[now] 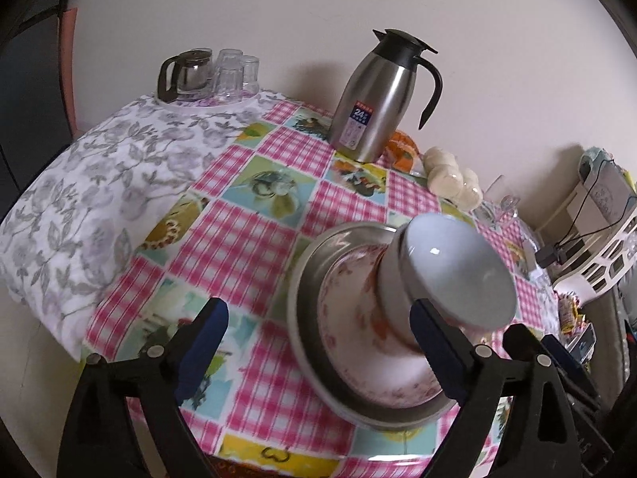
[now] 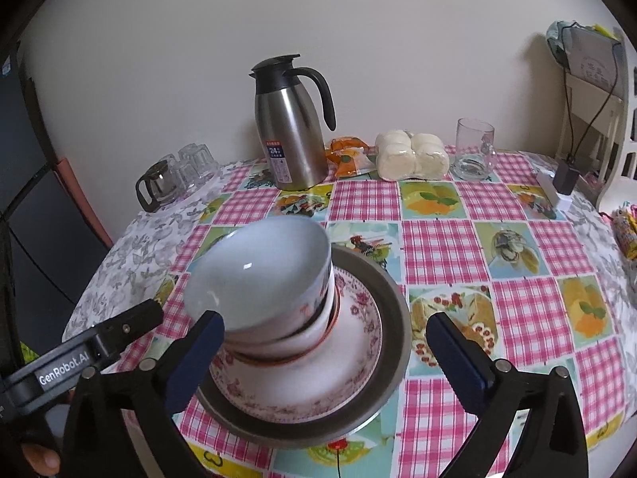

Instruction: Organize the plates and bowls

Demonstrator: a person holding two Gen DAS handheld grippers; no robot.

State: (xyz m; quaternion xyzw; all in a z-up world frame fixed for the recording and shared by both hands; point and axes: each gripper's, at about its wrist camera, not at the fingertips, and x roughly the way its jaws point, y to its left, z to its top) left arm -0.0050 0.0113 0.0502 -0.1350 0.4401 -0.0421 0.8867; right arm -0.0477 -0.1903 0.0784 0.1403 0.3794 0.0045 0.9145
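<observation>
Bowls point(image 2: 258, 279) stacked on plate point(image 2: 350, 362); thermos point(image 2: 290, 127) well behind.

The left tongs point(image 1: 318, 342) are black plastic, two angular fingers, each lined on its inner face with a dark blue pad point(image 1: 203, 342). Round silver screws sit at the finger joints. The right tongs point(image 2: 326, 358) have the same build: black triangular fingers, dark blue pads point(image 2: 462, 362), silver screws. Seen from the right wrist view, the side of the left tongs bears white lettering reading "GenRobot.AI". A fingertip point(image 2: 40, 458) shows at the lower left corner.
</observation>
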